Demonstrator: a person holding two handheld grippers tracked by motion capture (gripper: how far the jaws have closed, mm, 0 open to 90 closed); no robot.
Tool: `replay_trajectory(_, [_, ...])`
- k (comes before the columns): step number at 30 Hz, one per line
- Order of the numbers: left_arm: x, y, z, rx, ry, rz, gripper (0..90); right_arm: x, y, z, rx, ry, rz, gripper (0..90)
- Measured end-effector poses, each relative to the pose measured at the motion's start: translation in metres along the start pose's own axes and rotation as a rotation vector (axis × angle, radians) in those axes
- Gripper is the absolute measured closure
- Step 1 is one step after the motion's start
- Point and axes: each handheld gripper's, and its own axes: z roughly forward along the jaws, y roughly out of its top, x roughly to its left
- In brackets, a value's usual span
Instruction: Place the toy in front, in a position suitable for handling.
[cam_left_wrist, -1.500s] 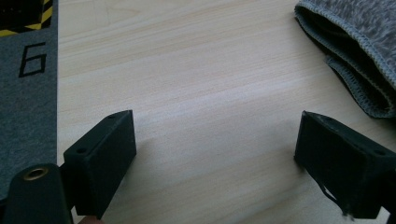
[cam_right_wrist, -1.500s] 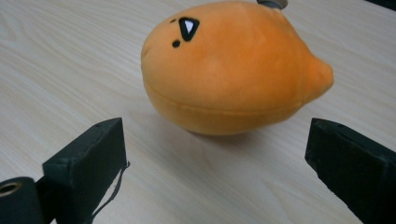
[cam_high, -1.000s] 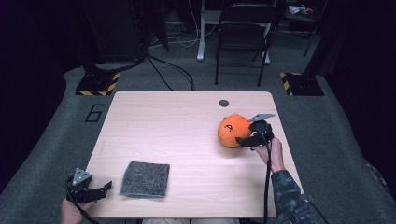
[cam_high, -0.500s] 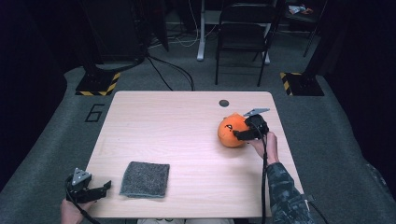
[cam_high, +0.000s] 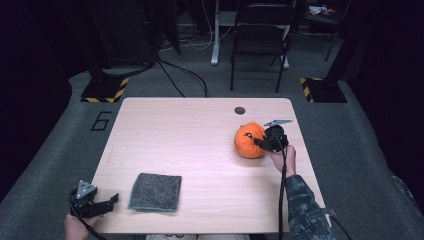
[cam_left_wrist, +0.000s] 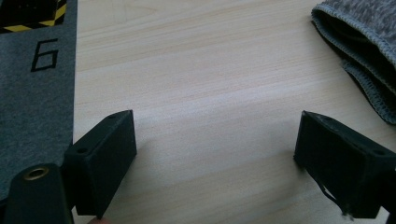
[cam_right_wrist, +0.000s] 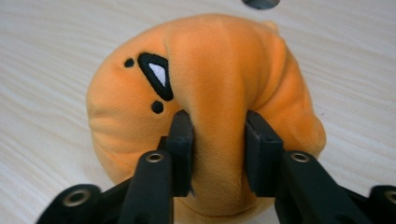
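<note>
Over the last second the right gripper (cam_high: 261, 142) has crept a little toward the far side of the table (cam_high: 200, 150), taking the orange plush toy (cam_high: 248, 140) with it; the left gripper (cam_high: 106, 201) and the grey cloth (cam_high: 155, 192) have not shifted. The toy sits on the right half of the table, just in front of the small dark disc (cam_high: 240, 110) set in the tabletop.

In the right gripper view the jaws are pinched narrow on a raised fold of the plush toy (cam_right_wrist: 219, 93), squeezing the soft fabric between them, with the stitched eye (cam_right_wrist: 156, 79) to the left of the pinch. The left gripper (cam_left_wrist: 215, 154) rests at the near left corner of the table with its jaws wide and nothing between them, the grey cloth (cam_left_wrist: 364, 51) lying just to its right.

The risk I see is in that pinch. The jaws grip only a ridge of stuffing and cloth, not the body of the toy, so a quick lift or a swing could let the fold slide out and drop the toy. Being round and soft, it would probably roll, and the right edge of the table is near. The sagging bulk could also drag on the tabletop if the lift is too low. A slow rise should show whether the hold is good
</note>
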Motion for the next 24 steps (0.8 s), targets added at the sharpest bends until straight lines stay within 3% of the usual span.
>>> replay_trajectory(7, [0.0,0.0,0.0,-0.002,0.003,0.0,12.3,0.013,0.007,-0.01,-0.062,-0.017,0.048,73.1])
replay_trajectory(10, [0.0,0.0,0.0,-0.002,0.002,0.0,12.3,0.024,0.011,-0.015,-0.087,0.002,0.079,73.3])
replay_trajectory(19, [0.0,0.0,0.0,-0.001,0.001,-0.001,12.3,0.051,0.02,-0.023,-0.137,0.054,0.078,73.3])
replay_trajectory(24, [0.0,-0.001,0.0,-0.002,0.001,-0.001,12.3,0.069,0.024,-0.021,-0.134,0.104,0.035,73.2])
